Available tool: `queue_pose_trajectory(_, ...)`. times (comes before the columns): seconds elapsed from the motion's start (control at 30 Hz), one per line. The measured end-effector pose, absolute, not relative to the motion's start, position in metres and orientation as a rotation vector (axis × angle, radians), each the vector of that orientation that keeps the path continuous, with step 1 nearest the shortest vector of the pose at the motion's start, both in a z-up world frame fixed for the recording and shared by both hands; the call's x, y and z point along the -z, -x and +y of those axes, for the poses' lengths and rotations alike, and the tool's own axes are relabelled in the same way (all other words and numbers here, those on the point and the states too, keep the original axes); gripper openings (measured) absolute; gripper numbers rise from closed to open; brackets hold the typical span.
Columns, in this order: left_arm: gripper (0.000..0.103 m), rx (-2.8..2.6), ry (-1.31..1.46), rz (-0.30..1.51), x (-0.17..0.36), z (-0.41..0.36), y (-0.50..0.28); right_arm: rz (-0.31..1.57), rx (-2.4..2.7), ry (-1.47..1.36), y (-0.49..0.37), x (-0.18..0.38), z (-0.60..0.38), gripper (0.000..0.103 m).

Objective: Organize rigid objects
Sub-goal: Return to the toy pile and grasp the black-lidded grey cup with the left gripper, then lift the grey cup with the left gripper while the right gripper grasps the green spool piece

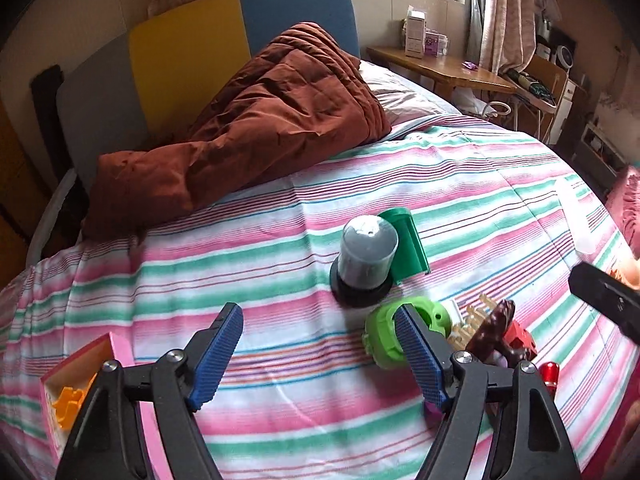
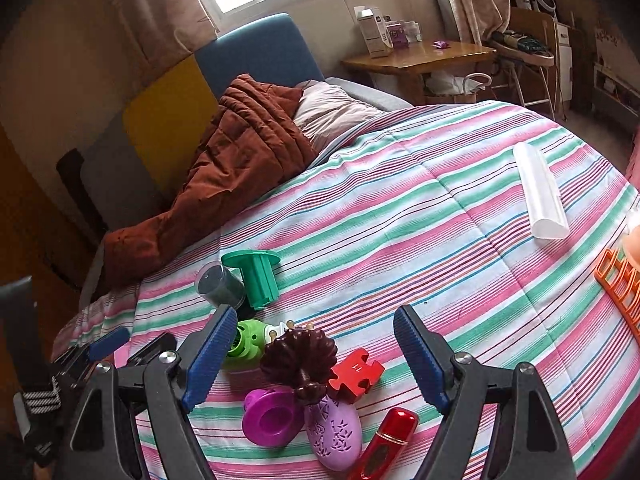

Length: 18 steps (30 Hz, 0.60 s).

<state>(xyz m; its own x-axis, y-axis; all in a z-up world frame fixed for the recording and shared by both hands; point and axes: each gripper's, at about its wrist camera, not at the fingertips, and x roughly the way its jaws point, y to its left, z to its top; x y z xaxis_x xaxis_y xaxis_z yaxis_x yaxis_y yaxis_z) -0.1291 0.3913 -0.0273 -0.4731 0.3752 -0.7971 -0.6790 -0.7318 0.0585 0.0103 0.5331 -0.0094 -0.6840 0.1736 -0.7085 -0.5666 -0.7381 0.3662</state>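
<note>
A pile of small objects lies on the striped bed. In the right wrist view I see a brown shell-shaped brush (image 2: 300, 354), a red puzzle piece (image 2: 356, 374), a purple cup (image 2: 272, 416), a lilac oval case (image 2: 334, 434), a red lipstick-like tube (image 2: 386, 442), a lime green piece (image 2: 246, 342), a green spool (image 2: 256, 278) and a grey-lidded jar (image 2: 220, 284). My right gripper (image 2: 316, 352) is open above the pile. My left gripper (image 1: 320, 350) is open and empty, its right finger beside the lime green piece (image 1: 384, 336). The grey jar (image 1: 366, 258) stands ahead of it.
A pink box (image 1: 80, 392) holding an orange piece sits at the left gripper's left. A white tube (image 2: 540, 196) and an orange rack (image 2: 618, 280) lie to the right. A rust-brown quilt (image 1: 248, 120) is heaped at the headboard. A wooden desk (image 2: 420, 56) stands beyond the bed.
</note>
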Motion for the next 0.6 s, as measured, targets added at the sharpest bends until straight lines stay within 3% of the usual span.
queue_pose_trajectory(0.17,0.085,-2.185,1.044,0.537,0.037,0.425,0.144,0.844,-2.431,0.959,-0.006,0.012,0.532,0.082)
queue_pose_trajectory(0.33,0.084,-2.156,1.081,0.544,0.056,0.446,0.163,0.874,-2.443,0.962,-0.006,0.013,0.532,0.082)
queue_pose_trajectory(0.37,0.082,-2.151,1.096,0.546,0.06,0.449,0.168,0.877,-2.443,0.964,-0.006,0.013,0.533,0.082)
queue_pose_trajectory(0.43,0.059,-2.113,1.145,0.511,0.069,0.452,0.177,0.888,-2.441,0.968,-0.006,0.014,0.534,0.082)
queue_pose_trajectory(0.5,0.044,-2.074,1.188,0.444,0.073,0.449,0.184,0.895,-2.44,0.973,-0.006,0.016,0.534,0.082)
queue_pose_trajectory(0.6,0.044,-2.081,1.177,0.388,0.07,0.44,0.184,0.889,-2.437,0.981,-0.004,0.017,0.534,0.082)
